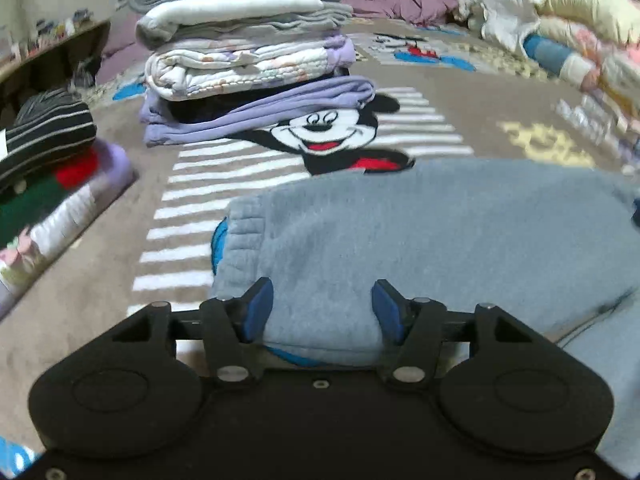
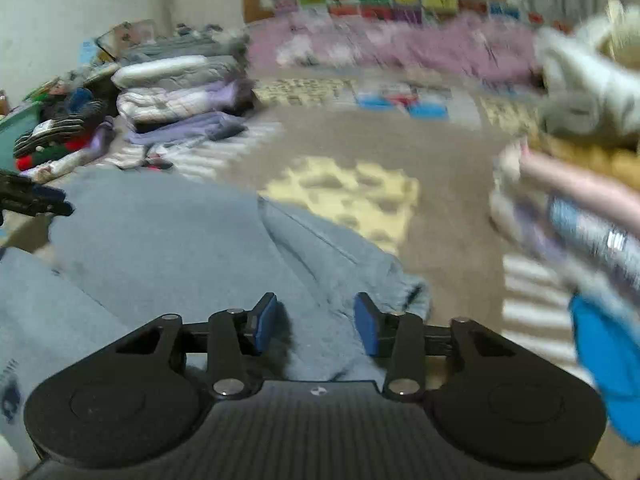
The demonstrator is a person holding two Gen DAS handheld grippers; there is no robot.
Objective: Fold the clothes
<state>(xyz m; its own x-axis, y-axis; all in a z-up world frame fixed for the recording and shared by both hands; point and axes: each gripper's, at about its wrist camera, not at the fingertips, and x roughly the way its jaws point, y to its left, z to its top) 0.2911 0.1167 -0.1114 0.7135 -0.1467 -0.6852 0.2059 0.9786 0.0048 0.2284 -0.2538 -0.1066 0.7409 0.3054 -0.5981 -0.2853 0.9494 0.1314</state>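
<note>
Here the grey-blue fleece garment (image 1: 420,232) lies on the carpet, just in front of the Mickey Mouse print (image 1: 324,132). Both the left gripper (image 1: 322,310) and right gripper (image 2: 316,322) straddle its near edge, jaws spread. Closing shallow risks catching one layer only, skewing the fold.

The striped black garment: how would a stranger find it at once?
Find the tall stack of folded clothes on the Mickey rug. A lower pile sits left of it. The striped black garment tops that pile, the only one with thin white stripes.

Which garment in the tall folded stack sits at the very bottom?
The lilac top, flat on the rug and half covering the Mickey face; the quilted white, grey and white-and-grey pieces lie above it.
</note>
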